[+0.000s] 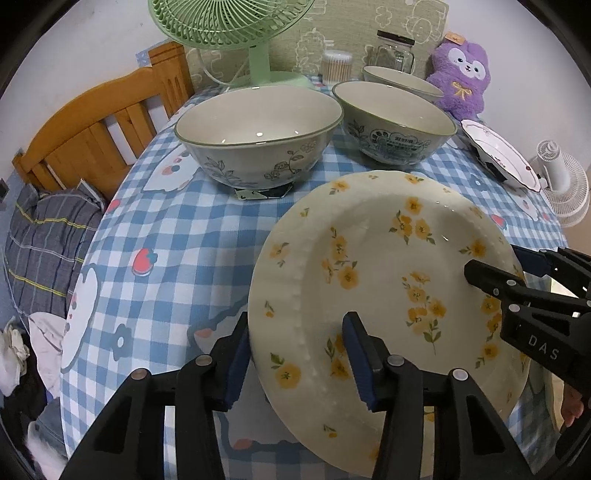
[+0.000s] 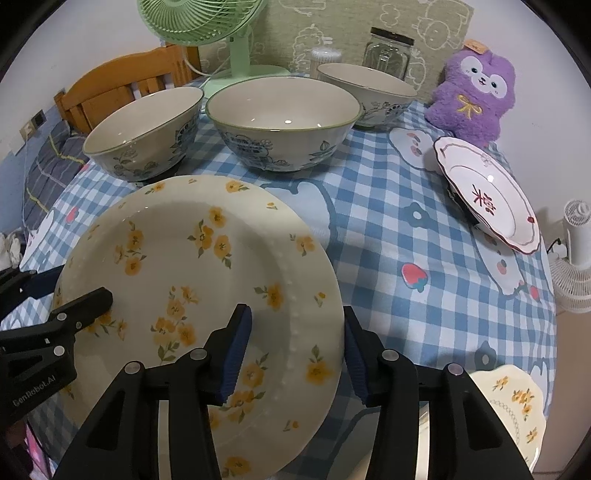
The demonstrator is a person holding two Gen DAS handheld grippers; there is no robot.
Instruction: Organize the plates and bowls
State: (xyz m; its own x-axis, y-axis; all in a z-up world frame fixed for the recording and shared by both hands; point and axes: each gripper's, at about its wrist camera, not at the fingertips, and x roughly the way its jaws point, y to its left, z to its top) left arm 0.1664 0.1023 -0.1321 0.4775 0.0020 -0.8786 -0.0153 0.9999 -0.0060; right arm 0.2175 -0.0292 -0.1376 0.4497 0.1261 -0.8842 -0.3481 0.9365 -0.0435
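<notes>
A large cream plate with yellow flowers [image 1: 369, 258] [image 2: 177, 258] lies at the near side of the checked table. My left gripper [image 1: 297, 321] [image 2: 70, 288] straddles its left rim, one finger outside the edge and one over the plate's inside. My right gripper [image 2: 295, 312] [image 1: 495, 262] straddles the right rim the same way. Both sets of jaws stand apart, with a gap between the inner pads and the rim. Three floral bowls [image 1: 258, 125] [image 1: 395, 114] [image 1: 399, 81] stand behind. A small red-edged plate [image 2: 487, 195] sits tilted at the right.
A small yellow-flowered plate [image 2: 509, 406] lies at the near right edge. Along the back stand a green fan [image 1: 229, 29], a swab box [image 1: 336, 66], a glass jar [image 1: 395, 51] and a purple plush [image 1: 461, 74]. A wooden bed frame [image 1: 92, 129] is at left, a white fan [image 1: 561, 177] at right.
</notes>
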